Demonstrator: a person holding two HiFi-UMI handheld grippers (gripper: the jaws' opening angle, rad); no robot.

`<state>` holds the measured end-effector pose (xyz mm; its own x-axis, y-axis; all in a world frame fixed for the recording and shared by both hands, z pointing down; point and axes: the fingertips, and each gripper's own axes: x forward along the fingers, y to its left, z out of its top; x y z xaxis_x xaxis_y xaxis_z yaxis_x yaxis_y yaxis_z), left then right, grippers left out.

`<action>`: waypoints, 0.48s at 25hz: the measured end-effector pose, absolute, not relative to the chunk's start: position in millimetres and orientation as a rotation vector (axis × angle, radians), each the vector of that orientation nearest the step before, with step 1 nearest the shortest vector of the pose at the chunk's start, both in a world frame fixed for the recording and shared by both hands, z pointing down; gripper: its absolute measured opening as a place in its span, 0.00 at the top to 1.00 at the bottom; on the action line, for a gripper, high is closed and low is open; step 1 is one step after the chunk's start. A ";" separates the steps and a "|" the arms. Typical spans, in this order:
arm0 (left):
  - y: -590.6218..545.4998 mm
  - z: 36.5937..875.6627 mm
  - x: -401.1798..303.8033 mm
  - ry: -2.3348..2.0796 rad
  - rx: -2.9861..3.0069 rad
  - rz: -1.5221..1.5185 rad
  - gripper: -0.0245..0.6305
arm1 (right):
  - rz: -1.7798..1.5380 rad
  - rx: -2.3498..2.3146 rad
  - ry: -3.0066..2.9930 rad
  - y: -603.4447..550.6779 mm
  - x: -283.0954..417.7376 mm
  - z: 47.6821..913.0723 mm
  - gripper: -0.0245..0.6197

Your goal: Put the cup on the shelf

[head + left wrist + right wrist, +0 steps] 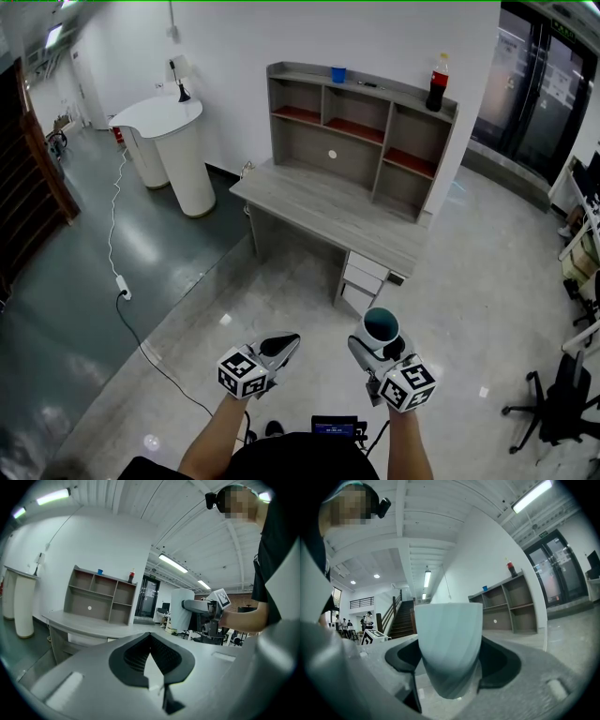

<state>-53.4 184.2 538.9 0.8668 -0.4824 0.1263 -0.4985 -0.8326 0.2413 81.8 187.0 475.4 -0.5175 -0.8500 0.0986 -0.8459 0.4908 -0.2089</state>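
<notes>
A pale ribbed cup (382, 325) with a dark teal inside stands upright between the jaws of my right gripper (379, 341), which is shut on it. The same cup (449, 648) fills the middle of the right gripper view. My left gripper (281, 348) hangs beside it with its jaws together and nothing in them (150, 641). Both are held over the floor, well in front of the grey desk (319, 211). The open shelf unit (361, 131) stands on the desk's far side against the wall, its compartments bare apart from red-brown boards.
On top of the shelf unit stand a small blue cup (338, 74) and a cola bottle (437, 84). A white rounded counter (169, 141) is at the left, with a cable (117, 272) across the floor. Drawers (361, 279) hang under the desk; an office chair (562, 403) is at the right.
</notes>
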 end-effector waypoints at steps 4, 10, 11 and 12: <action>183.8 540.7 -47.2 -0.762 2.769 0.096 0.96 | -0.374 -1.521 2.699 185.1 89.3 478.0 0.40; 183.2 542.5 -30.0 -0.797 2.750 0.091 0.96 | -0.383 -1.491 2.714 183.4 106.8 480.2 0.40; 182.5 542.3 -26.4 -0.803 2.747 0.088 0.96 | -0.384 -1.487 2.717 182.9 110.7 480.4 0.40; 181.7 542.1 -22.5 -0.810 2.743 0.084 0.96 | -0.385 -1.482 2.719 182.4 114.9 480.8 0.40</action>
